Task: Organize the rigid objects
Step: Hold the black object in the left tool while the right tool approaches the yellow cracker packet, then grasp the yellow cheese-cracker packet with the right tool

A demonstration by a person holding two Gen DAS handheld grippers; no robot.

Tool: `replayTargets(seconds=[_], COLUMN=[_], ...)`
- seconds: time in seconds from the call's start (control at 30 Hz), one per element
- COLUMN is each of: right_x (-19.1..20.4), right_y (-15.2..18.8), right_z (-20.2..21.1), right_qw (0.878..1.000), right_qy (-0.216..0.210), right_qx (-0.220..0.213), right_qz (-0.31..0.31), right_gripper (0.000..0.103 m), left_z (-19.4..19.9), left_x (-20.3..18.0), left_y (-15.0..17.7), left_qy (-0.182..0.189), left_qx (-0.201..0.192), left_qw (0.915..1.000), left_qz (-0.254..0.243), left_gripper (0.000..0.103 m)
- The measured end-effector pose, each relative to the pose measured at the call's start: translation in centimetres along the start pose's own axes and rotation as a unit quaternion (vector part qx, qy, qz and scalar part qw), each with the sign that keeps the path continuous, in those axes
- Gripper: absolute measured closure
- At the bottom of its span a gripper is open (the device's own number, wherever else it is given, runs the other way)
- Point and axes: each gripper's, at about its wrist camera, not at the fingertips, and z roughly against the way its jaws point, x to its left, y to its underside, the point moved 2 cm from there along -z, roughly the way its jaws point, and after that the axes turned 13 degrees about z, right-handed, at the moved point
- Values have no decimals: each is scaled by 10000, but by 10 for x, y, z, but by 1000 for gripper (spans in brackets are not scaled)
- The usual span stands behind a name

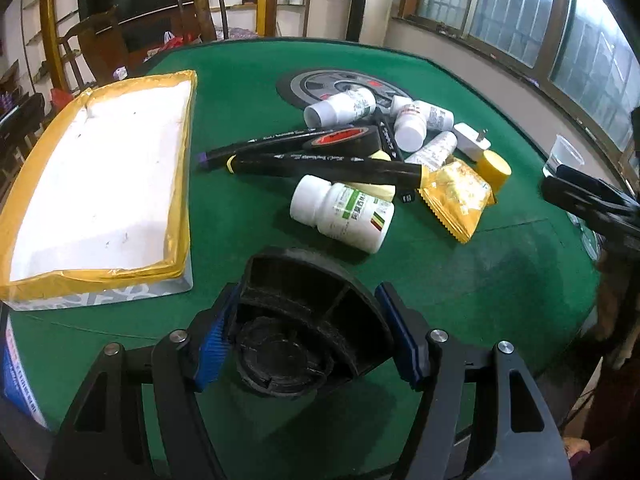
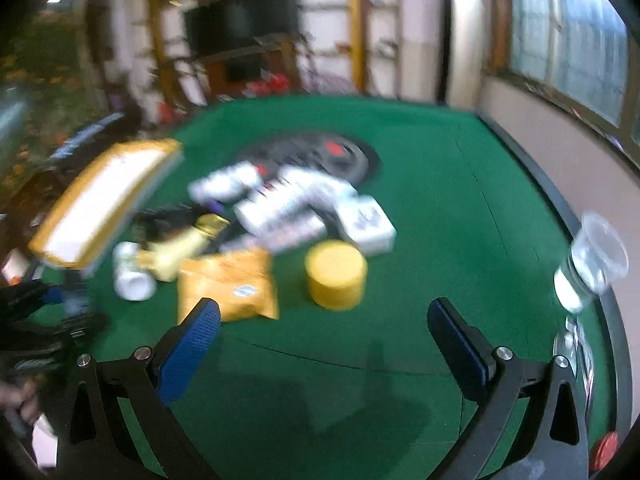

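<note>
My left gripper point(image 1: 310, 330) is shut on a black round plastic holder point(image 1: 308, 320), held just above the green table near its front. A white tray with a yellow taped rim point(image 1: 182, 184) lies to its left, empty inside. Ahead lies a pile: white pill bottles point(image 1: 340, 212), black markers point(image 1: 324, 164), black tape roll point(image 1: 344, 138), a yellow snack packet point(image 1: 456, 198), a yellow cap point(image 1: 494, 170) and a white charger point(image 1: 472, 140). My right gripper point(image 2: 324, 344) is open and empty, just short of the yellow cap point(image 2: 336, 274) and the packet point(image 2: 228, 284). The right view is blurred.
A clear plastic cup point(image 2: 592, 264) stands at the table's right edge, also seen in the left wrist view point(image 1: 564, 156). A round grey and black disc point(image 1: 340, 84) sits at the table's centre behind the pile. Chairs point(image 1: 92, 44) stand beyond the far edge.
</note>
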Motion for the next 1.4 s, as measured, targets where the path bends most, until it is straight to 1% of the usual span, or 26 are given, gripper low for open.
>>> replayTargets(seconds=[0.07,0.17,0.27,0.37,0.4,0.53,0.67,0.7,0.73,0.77,0.8,0.83,0.87,1.0,1.1,1.23,1.4], right_x=[7,14,28,41,46,55,48,45,42,41,40,39,38,34,31,30,35], right_y=[-3,-8,-12,-19,-21,-21,-14,-13,-10,-9,-7,-6,-5,2,8,11,8], right_z=[-1,-15,-26,-38,-44,-70,-86,-87,-90,-91,-91,-90,-89,-81,-70,-58,-51], right_qw=[9996,9980,9964,9944,9935,9903,9897,9898,9893,9889,9890,9901,9901,9918,9935,9953,9950], right_qy=[-290,-546,-679,-736,-718,-322,-285,-312,-392,-476,-554,-464,-473,-577,-690,-658,-702], right_qx=[66,316,429,573,635,1012,1180,1198,1261,1285,1267,1192,1187,1070,882,707,703], right_qz=[5,49,259,505,610,896,764,711,627,574,522,587,588,387,191,78,59], right_gripper=[2,2,2,2,2,2,3,5,11,25,32,39,40,41,42,42,42], left_z=[-1,-2,-3,-4,-4,-5,-5,-5,-5,-5,-5,-5,-5,-5,-5,-4,4], left_x=[0,1,6,6,6,5,5,5,5,4,5,5,5,4,4,7,3], left_y=[0,0,-2,0,0,0,0,0,0,0,0,0,0,0,0,0,0], left_qy=[-17,57,210,186,169,155,143,130,109,96,95,97,91,72,75,260,216], left_qx=[-23,1,68,53,52,48,43,43,43,43,41,42,41,41,40,30,-244], left_qw=[10000,10000,9997,9997,9998,9998,9998,9999,9999,9999,9999,9999,9999,9999,9999,9995,9994], left_qz=[-29,-22,141,140,127,122,114,103,89,80,82,83,82,69,73,177,104], left_gripper=[35,35,35,35,35,35,35,35,35,35,35,35,35,35,35,35,35])
